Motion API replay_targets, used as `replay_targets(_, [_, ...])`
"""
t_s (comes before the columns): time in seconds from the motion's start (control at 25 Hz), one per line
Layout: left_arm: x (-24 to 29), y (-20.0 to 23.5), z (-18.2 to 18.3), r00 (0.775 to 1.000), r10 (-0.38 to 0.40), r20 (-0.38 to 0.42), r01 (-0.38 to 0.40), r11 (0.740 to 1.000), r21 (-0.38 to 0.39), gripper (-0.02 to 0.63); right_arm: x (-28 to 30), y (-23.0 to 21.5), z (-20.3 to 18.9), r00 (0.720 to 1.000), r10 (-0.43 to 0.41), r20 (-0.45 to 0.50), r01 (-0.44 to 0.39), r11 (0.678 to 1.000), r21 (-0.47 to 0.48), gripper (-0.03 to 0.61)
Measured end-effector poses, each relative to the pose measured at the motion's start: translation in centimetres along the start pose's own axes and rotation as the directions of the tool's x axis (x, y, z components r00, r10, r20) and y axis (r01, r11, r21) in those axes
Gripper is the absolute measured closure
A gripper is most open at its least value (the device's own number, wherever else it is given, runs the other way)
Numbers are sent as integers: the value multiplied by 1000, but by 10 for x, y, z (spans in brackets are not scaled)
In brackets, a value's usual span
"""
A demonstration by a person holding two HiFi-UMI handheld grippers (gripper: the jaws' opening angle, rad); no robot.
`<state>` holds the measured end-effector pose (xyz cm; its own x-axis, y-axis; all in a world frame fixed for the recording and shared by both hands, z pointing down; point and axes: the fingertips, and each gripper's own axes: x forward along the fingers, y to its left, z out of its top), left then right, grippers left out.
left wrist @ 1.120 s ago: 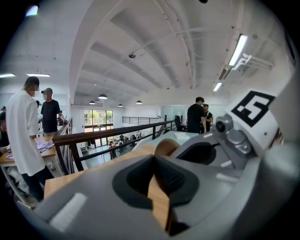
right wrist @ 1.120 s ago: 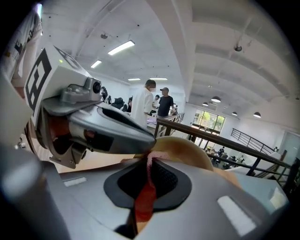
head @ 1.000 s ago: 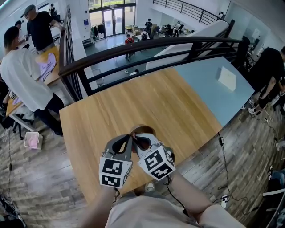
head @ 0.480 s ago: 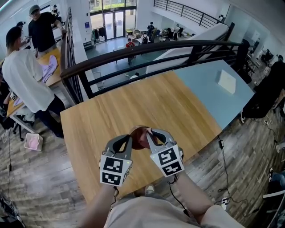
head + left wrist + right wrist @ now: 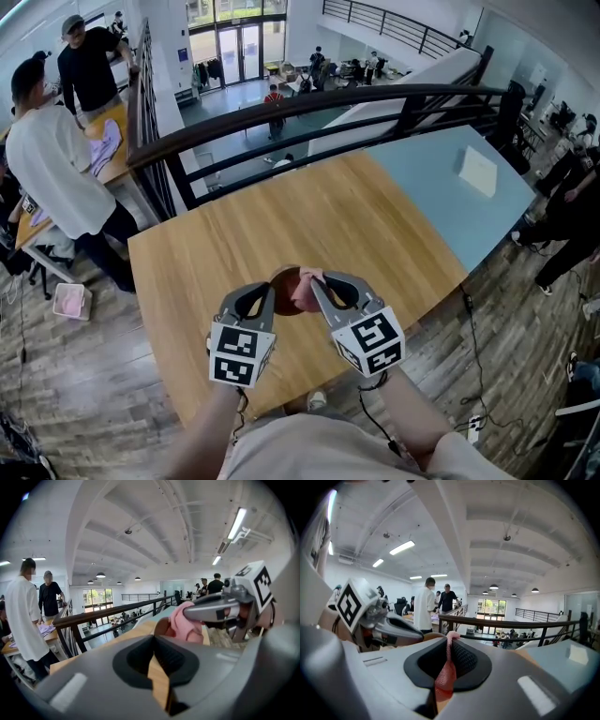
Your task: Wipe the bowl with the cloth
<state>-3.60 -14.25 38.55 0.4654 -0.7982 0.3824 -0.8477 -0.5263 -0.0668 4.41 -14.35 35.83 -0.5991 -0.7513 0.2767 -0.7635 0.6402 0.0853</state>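
A brown wooden bowl (image 5: 283, 284) is held up over the near part of the wooden table (image 5: 281, 220). My left gripper (image 5: 272, 287) is shut on its rim, and the rim's wood (image 5: 157, 680) shows between the jaws in the left gripper view. My right gripper (image 5: 315, 278) is shut on a pink cloth (image 5: 307, 290), whose bunched end rests at the bowl's right side. In the right gripper view the cloth (image 5: 446, 677) runs up between the jaws, with the left gripper (image 5: 401, 629) close beside it. From the left gripper view the cloth (image 5: 185, 622) hangs under the right gripper's fingers (image 5: 211, 611).
A black railing (image 5: 309, 103) runs along the table's far edge. A grey-blue table (image 5: 450, 183) with a white sheet (image 5: 476, 171) adjoins on the right. Two people (image 5: 47, 159) stand at another table at the far left. A person's legs (image 5: 562, 225) are at the right.
My right gripper has swung out to the right and rolled, drawing the pink cloth from inside the bowl to its right side. The left gripper and the bowl have stayed put.
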Motion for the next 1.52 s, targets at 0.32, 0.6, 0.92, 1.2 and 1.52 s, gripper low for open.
replay_targets(0.32, [5,-16,-6,998,-2,-66,12,989,149,609,-8,-1,50,985,72,156,-84,994,76,562])
replay_targets(0.6, [8,-47,5,997,-37,-62,53,954,296,609,11,20,58,991,112,72,-106,991,-77,561])
replay_targets(0.92, [4,-58,12,998,-52,-48,65,934,351,609,26,29,25,990,69,-120,-101,952,-288,561])
replay_targets(1.2, [-1,-43,13,996,-90,-18,91,973,214,609,27,8,17,990,35,-136,-70,964,-257,561])
replay_targets(1.52, [-6,-15,17,999,-47,24,43,992,121,609,17,-28,-1,985,-38,-170,2,978,-210,561])
